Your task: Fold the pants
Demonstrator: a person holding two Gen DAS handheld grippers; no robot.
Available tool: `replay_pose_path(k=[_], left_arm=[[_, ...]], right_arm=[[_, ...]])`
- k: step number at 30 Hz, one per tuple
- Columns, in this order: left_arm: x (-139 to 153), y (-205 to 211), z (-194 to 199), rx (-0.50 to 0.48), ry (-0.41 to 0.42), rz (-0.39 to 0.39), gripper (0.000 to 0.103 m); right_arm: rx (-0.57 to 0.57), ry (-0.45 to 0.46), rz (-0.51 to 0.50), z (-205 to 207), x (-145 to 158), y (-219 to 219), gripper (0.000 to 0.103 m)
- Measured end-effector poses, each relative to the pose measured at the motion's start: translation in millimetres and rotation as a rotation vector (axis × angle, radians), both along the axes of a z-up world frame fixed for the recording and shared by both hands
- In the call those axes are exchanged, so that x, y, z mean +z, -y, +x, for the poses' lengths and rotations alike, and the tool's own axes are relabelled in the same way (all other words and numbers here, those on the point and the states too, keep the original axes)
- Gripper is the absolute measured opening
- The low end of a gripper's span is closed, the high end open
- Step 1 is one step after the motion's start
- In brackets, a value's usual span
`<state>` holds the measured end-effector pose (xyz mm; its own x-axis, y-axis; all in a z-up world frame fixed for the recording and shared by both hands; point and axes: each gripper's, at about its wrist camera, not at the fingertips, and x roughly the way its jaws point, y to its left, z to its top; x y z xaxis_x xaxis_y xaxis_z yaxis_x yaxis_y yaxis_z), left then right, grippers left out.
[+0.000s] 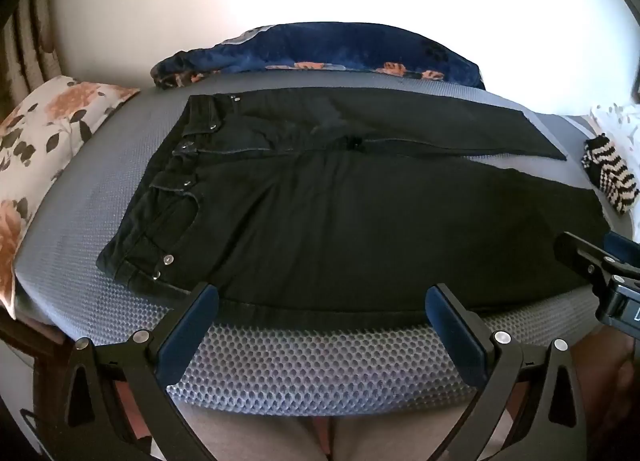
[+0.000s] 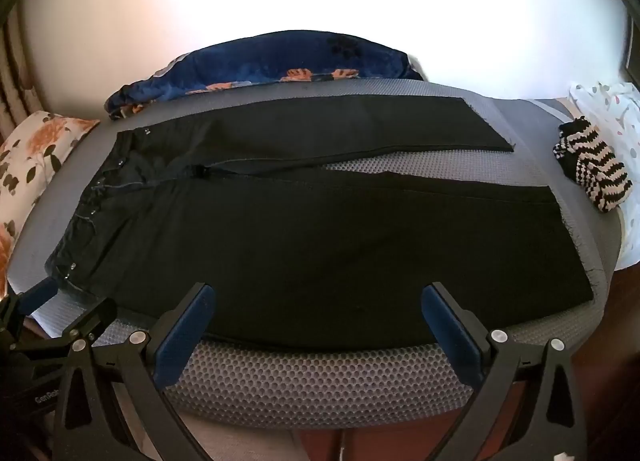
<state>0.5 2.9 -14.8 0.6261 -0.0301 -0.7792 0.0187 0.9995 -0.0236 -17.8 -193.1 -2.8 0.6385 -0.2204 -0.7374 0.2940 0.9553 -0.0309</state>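
Observation:
Black pants (image 1: pixel 340 205) lie flat on a grey mesh mattress (image 1: pixel 304 365), waistband to the left, both legs spread to the right. They also show in the right wrist view (image 2: pixel 320 245). My left gripper (image 1: pixel 322 297) is open and empty at the near edge of the pants, close to the waist end. My right gripper (image 2: pixel 320 297) is open and empty at the near edge of the nearer leg. The right gripper also shows at the right edge of the left wrist view (image 1: pixel 600 265).
A blue floral blanket (image 1: pixel 320 53) lies at the far edge of the mattress. A floral pillow (image 1: pixel 44 149) lies at the left. A black-and-white striped cloth (image 2: pixel 592 169) and a white patterned cloth (image 2: pixel 616 117) lie at the right.

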Motion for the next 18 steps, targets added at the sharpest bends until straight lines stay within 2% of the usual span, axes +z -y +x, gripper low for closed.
replay_pose_path(k=[18], left_arm=[[0.3, -0.7, 0.3, 0.004, 0.01, 0.011, 0.102]], right_arm=[[-0.002, 0.013, -0.003, -3.5, -0.7, 3.2, 0.102]])
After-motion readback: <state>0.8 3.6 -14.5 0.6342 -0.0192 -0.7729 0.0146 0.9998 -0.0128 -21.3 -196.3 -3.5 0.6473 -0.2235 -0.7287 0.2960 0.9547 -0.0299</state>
